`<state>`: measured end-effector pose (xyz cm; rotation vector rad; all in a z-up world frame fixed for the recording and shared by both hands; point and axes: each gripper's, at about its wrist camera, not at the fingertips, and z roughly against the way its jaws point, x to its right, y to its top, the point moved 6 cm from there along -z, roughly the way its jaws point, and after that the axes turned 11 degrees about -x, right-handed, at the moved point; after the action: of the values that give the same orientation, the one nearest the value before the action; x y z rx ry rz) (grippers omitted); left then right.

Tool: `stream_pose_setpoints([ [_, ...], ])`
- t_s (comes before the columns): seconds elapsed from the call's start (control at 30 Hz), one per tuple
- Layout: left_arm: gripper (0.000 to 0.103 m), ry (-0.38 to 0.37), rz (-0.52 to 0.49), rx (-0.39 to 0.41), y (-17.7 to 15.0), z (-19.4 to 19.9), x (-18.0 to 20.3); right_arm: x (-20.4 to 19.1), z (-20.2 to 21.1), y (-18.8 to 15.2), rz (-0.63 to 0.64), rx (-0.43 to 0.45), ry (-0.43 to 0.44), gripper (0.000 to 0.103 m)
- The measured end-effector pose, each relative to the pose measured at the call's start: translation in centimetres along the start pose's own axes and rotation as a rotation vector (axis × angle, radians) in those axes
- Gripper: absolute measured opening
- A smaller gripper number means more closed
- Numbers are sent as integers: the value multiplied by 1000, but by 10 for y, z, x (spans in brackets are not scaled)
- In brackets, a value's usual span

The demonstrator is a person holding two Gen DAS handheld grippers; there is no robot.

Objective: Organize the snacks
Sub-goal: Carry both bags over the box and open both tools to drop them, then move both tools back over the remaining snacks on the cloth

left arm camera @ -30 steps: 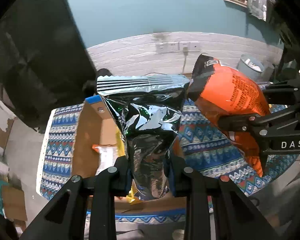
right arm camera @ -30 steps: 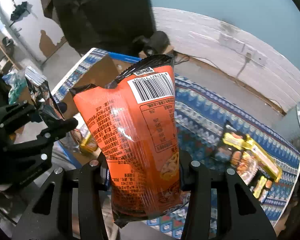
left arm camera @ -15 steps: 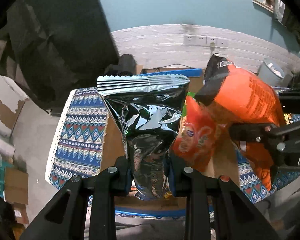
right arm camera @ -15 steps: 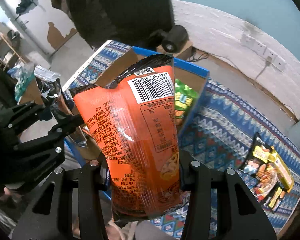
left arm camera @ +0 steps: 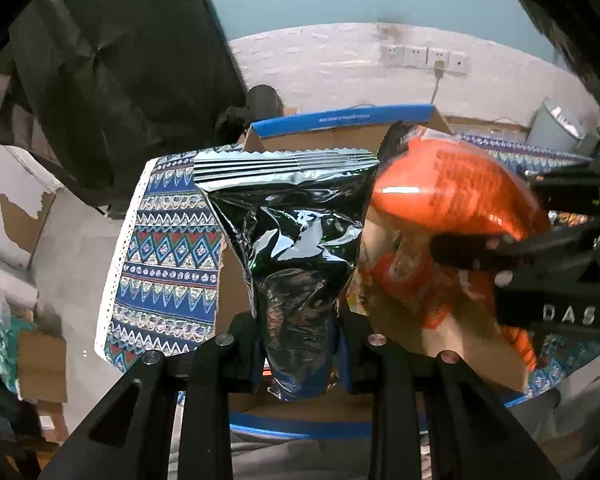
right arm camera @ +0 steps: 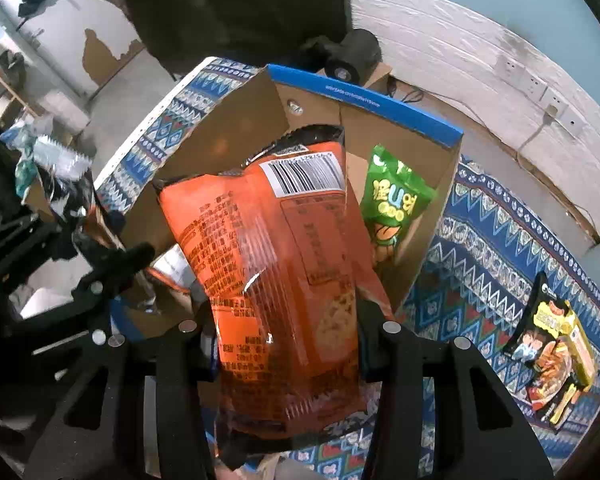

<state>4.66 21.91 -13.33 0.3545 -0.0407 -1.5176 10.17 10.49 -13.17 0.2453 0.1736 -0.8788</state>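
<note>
Your bench (right arm camera: 500, 216), under its blue patterned cloth, fills the middle of both views, and the open cardboard box (right arm camera: 236, 128) with the blue rim stands on it, taking the centre of the right wrist view and the middle band behind the bags in the left wrist view. Inside that box, at its right side in the right wrist view, a green snack bag (right arm camera: 392, 204) leans against the wall. Your right gripper (right arm camera: 284, 344) has its fingers closed on the lower part of the orange snack bag (right arm camera: 276, 264), which stands upright at frame centre with its barcode end up, above the box opening. In the left wrist view that same orange bag (left arm camera: 452, 192) sits at the right, beside the box. Your left gripper (left arm camera: 300, 344) has its fingers clamped on the bottom of the black foil snack bag (left arm camera: 292, 232), upright at frame centre over the box's near edge. At the lower right of the right wrist view, a black and yellow noodle packet (right arm camera: 552, 356) lies flat on the cloth, well apart from the box.
</note>
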Motion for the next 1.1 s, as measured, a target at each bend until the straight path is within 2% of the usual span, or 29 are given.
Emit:
stream_pose_setpoints([
  [0.3, 30, 30, 17, -58, 1, -18, -8, 3, -9, 8, -22, 0, 33, 52],
  [0.37, 45, 31, 20, -58, 1, -16, -9, 2, -6, 8, -23, 0, 41, 53],
  [0.47, 62, 65, 20, -35, 3, -8, -10, 2, 1, 8, -23, 12, 44, 62],
  [0.53, 67, 78, 20, -18, 5, -2, -10, 2, 10, 7, -19, 36, 54, 69],
  [0.77, 70, 67, 12, 13, 9, 15, -4, 12, 39, -1, -39, 95, 58, 70],
  [1.1, 72, 48, -33, 49, 11, 37, 20, 42, 59, -31, -60, 113, 8, 73],
])
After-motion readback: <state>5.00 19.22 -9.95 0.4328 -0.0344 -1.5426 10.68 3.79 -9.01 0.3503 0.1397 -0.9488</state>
